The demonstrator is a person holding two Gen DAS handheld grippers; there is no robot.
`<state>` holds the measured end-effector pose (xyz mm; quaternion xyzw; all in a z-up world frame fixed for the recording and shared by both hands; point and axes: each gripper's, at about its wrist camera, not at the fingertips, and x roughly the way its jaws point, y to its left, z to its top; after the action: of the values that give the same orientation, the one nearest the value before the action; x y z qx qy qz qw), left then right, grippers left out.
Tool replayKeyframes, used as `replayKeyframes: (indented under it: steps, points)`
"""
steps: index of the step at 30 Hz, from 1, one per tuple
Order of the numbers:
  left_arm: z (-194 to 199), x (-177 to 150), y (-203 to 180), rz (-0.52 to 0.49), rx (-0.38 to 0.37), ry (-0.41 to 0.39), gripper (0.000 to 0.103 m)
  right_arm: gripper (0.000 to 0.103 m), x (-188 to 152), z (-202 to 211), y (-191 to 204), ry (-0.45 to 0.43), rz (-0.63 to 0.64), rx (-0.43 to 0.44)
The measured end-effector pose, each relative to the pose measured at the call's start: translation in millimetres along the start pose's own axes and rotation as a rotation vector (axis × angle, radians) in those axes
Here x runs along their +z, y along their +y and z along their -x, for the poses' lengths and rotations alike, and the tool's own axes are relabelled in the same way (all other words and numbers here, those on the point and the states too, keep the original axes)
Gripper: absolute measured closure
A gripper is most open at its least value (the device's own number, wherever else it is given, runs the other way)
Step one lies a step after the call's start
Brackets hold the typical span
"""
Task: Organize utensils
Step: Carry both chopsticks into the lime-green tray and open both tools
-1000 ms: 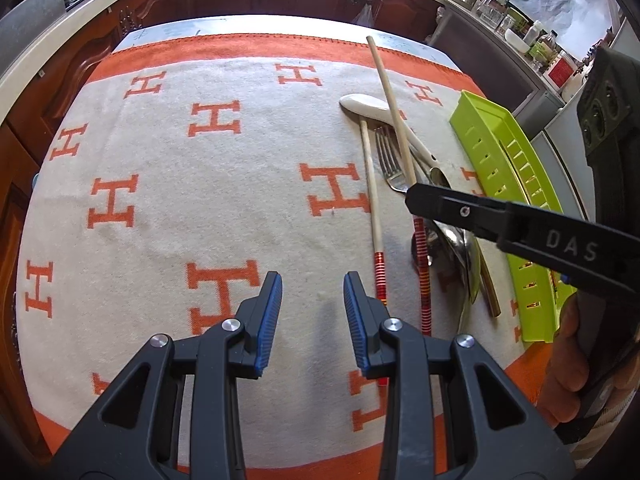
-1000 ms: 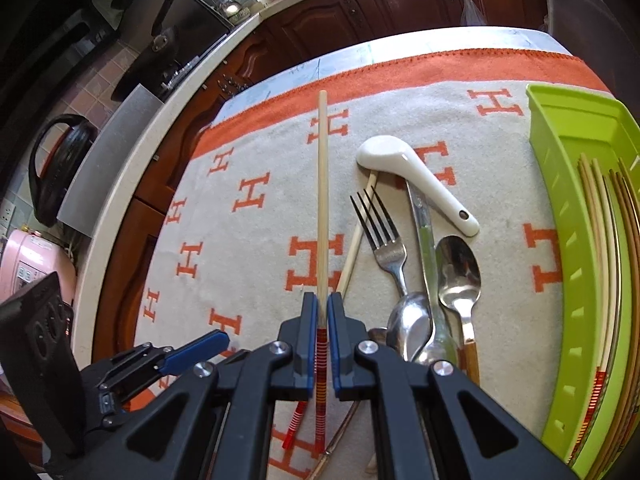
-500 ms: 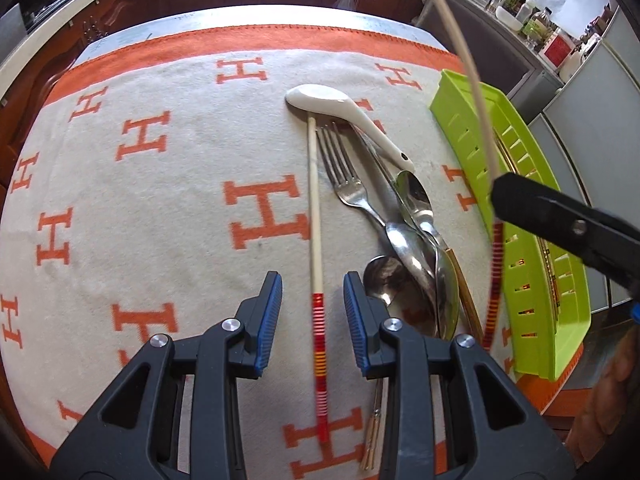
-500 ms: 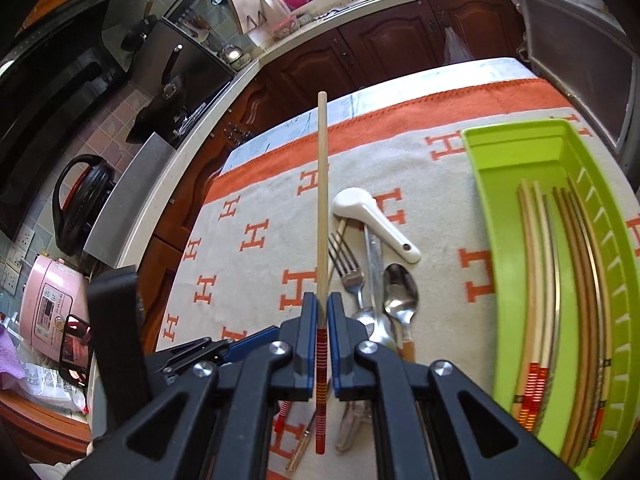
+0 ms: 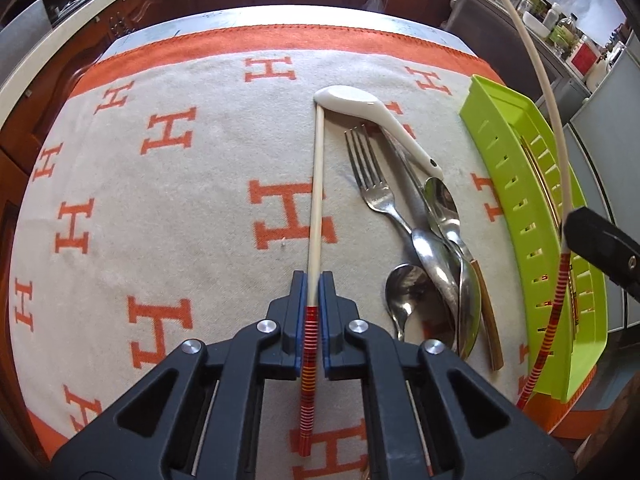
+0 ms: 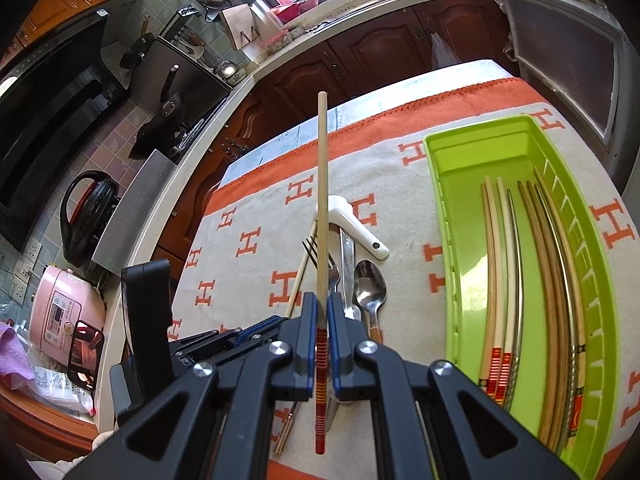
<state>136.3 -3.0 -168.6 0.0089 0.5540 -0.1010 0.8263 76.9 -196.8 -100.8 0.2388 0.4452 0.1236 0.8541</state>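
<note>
Left wrist view: the left gripper has its blue pads clamped on a chopstick where pale wood meets the red-striped end; that stick lies on the orange-lettered cloth, its tip touching the white ceramic spoon at 12 o'clock. At 2 o'clock from the pads lie a fork and several metal spoons, overlapping. At 3 o'clock a second chopstick is raised above the green tray, held by a black finger of the other tool.

Right wrist view alone shows the tray's inside: chopsticks lying lengthwise at 3 o'clock. The right gripper is pinched shut on the raised chopstick, which points to 12 o'clock, clear of the cloth. At 9 o'clock sits the left tool's black body, and beyond the table a pink cooker.
</note>
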Motion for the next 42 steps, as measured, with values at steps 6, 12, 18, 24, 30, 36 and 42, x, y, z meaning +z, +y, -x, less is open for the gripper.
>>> replayKeyframes:
  steps: [6,12,18,24,30,36,42]
  points:
    - [13,-21,8,0.020,0.001,0.015,0.099,0.098,-5,10,0,-0.009,0.001,0.013]
    - [33,-44,15,0.047,-0.009,0.022,0.099,0.098,-12,19,3,-0.013,0.005,0.022]
    - [64,-61,19,0.060,-0.021,-0.012,0.099,0.098,-18,29,4,-0.019,0.007,0.031]
    - [91,-68,19,0.085,-0.064,-0.041,0.099,0.098,-23,40,6,-0.028,0.010,0.040]
    - [117,-65,10,0.090,-0.107,-0.084,0.099,0.098,-26,53,3,-0.041,0.010,0.046]
    - [138,-52,-16,0.059,-0.147,-0.126,0.099,0.098,-24,66,-2,-0.060,0.006,0.033]
    - [152,-28,-52,0.010,-0.187,-0.175,0.099,0.098,-14,82,-11,-0.088,0.006,-0.019]
